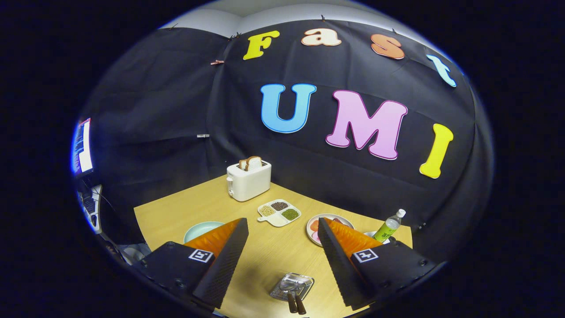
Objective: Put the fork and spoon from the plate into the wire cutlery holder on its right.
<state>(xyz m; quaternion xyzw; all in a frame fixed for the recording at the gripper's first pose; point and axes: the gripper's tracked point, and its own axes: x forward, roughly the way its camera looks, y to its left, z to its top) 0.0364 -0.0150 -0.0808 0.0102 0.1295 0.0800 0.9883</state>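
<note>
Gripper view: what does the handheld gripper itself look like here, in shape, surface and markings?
The gripper has two wedge-shaped fingers tapering toward their tips, with ribbed inner faces. Each finger sits on a dark block with visible screws, and each block carries a small square black-and-white marker tag.

The gripper (282,229) has ridged wedge fingers on screwed mounts bearing square tags.

The fingers (220,260) of the gripper (282,229), set wide apart, cover the near side of the teal plate (201,229) and of the pink plate (324,221) (its contents too small to tell), both nearer than the toaster (249,180).
</note>
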